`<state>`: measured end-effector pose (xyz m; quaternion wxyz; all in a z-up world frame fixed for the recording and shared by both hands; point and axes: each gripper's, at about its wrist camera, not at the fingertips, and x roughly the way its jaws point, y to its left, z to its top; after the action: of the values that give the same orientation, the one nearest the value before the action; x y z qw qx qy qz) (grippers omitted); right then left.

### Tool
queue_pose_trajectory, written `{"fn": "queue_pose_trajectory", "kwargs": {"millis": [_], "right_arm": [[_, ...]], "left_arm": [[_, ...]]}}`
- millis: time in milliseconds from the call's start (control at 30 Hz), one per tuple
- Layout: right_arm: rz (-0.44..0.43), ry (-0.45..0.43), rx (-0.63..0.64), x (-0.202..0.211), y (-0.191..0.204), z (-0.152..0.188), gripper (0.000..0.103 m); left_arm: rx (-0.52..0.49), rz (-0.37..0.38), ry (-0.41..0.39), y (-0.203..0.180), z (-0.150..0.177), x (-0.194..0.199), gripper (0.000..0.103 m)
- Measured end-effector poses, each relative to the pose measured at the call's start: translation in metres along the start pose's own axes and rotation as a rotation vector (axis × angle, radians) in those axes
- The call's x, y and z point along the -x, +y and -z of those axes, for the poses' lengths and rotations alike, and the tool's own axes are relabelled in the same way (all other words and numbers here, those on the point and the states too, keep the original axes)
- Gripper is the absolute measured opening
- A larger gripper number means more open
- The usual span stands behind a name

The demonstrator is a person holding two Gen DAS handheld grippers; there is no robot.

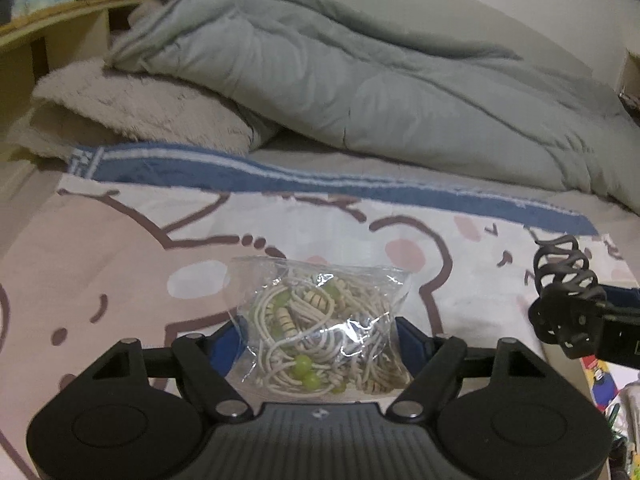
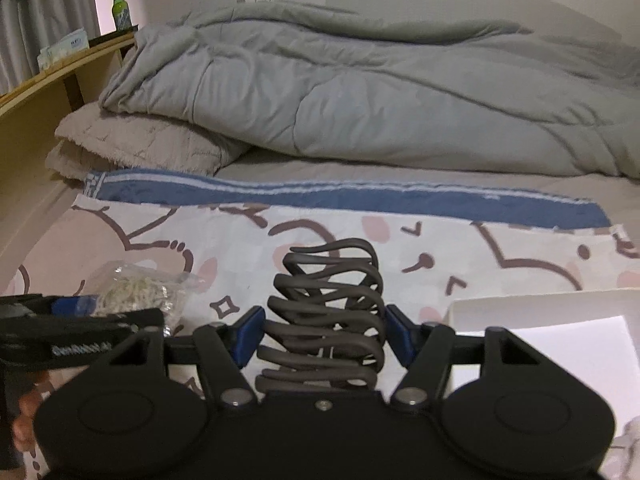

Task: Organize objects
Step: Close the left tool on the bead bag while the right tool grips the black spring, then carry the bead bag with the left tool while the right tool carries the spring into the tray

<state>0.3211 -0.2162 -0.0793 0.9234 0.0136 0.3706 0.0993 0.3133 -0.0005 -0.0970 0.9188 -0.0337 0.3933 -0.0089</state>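
A clear plastic bag [image 1: 320, 320] of cream hair ties with green beads sits between the blue pads of my left gripper [image 1: 322, 338], which is shut on it above the cartoon-print cloth [image 1: 120, 264]. In the right wrist view the same bag [image 2: 140, 288] shows at the left, in the left gripper [image 2: 80, 306]. My right gripper [image 2: 324, 330] is shut on a dark grey hair claw clip [image 2: 328, 280], whose teeth point away from the camera. From the left wrist view that claw clip [image 1: 560, 264] hangs at the far right.
A rumpled grey duvet [image 1: 360, 80] and a fluffy beige pillow [image 1: 140, 108] lie behind the cloth. An open white box [image 2: 540, 314] stands at the near right. A wooden headboard shelf [image 2: 60, 68] at the left carries a green bottle [image 2: 118, 6]. A hand [image 2: 24, 420] shows at the lower left.
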Motion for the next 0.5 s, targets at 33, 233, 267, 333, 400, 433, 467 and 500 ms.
{"fn": "queue_pose_trajectory", "kwargs": {"millis": [33, 233, 267, 333, 400, 433, 467, 500], "right_arm": [[0.003, -0.008, 0.003, 0.005, -0.001, 0.0, 0.066], [0.014, -0.052, 0.007, 0.027, -0.008, -0.003, 0.066], [0.015, -0.058, 0.006, 0.03, -0.009, -0.003, 0.066], [0.016, -0.067, 0.006, 0.037, -0.01, -0.003, 0.066], [0.02, -0.074, 0.012, 0.043, -0.011, -0.002, 0.066], [0.024, -0.078, 0.014, 0.046, -0.011, -0.001, 0.066], [0.025, -0.082, 0.013, 0.05, -0.012, -0.001, 0.066], [0.026, -0.086, 0.011, 0.053, -0.014, -0.001, 0.066]], "left_arm": [[-0.001, -0.002, -0.01, -0.001, -0.001, 0.005, 0.078], [-0.003, -0.021, -0.046, -0.004, -0.004, 0.03, 0.078], [-0.001, -0.025, -0.05, -0.004, -0.004, 0.033, 0.078], [0.003, -0.03, -0.054, -0.005, -0.006, 0.04, 0.078], [0.001, -0.037, -0.064, -0.006, -0.006, 0.046, 0.078], [0.0, -0.039, -0.069, -0.008, -0.007, 0.05, 0.078], [0.0, -0.039, -0.075, -0.009, -0.007, 0.053, 0.078], [0.0, -0.038, -0.08, -0.011, -0.008, 0.057, 0.078]]}}
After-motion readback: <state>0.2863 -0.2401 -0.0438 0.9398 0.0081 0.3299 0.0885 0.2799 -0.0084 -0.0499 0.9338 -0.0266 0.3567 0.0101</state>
